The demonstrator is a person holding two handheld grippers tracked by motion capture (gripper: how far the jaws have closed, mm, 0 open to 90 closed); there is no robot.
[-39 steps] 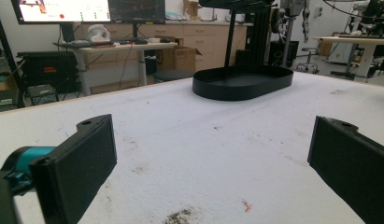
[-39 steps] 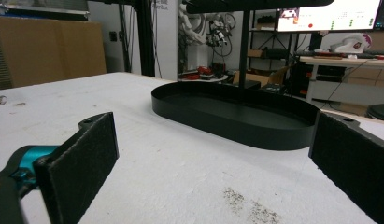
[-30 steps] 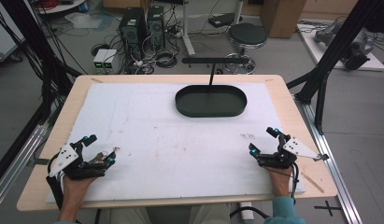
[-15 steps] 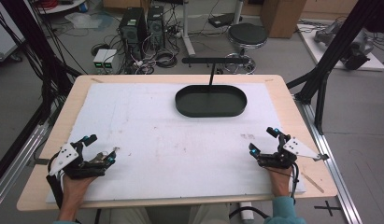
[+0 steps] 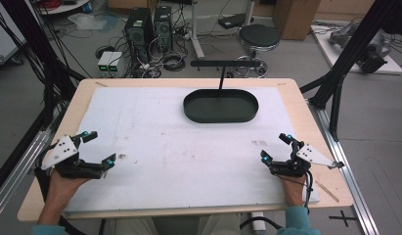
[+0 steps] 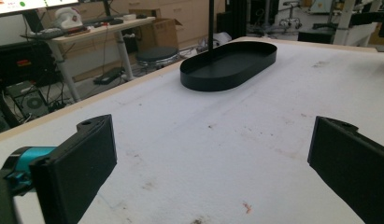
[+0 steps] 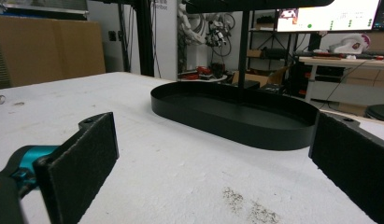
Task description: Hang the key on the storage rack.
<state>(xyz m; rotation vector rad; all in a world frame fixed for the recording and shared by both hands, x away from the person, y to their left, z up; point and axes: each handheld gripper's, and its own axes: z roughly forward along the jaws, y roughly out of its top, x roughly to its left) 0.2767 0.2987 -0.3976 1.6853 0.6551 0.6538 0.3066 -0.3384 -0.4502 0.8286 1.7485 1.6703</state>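
**Matt black on rough white**

The oval tray [image 5: 221, 115] is showing a smooth, matt black finish. The white table cover [image 5: 159, 142] is looking rough and stained, with pale wood edging. Both grippers' pads [image 7: 87, 154] are looking matt, finely textured.

A light wooden table [image 5: 296, 98] carries a white foam sheet [image 5: 154, 142] that covers most of its top. A black oval tray [image 5: 221, 106] sits on the sheet toward the far edge. Small dark smudges [image 5: 259, 143] mark the sheet.
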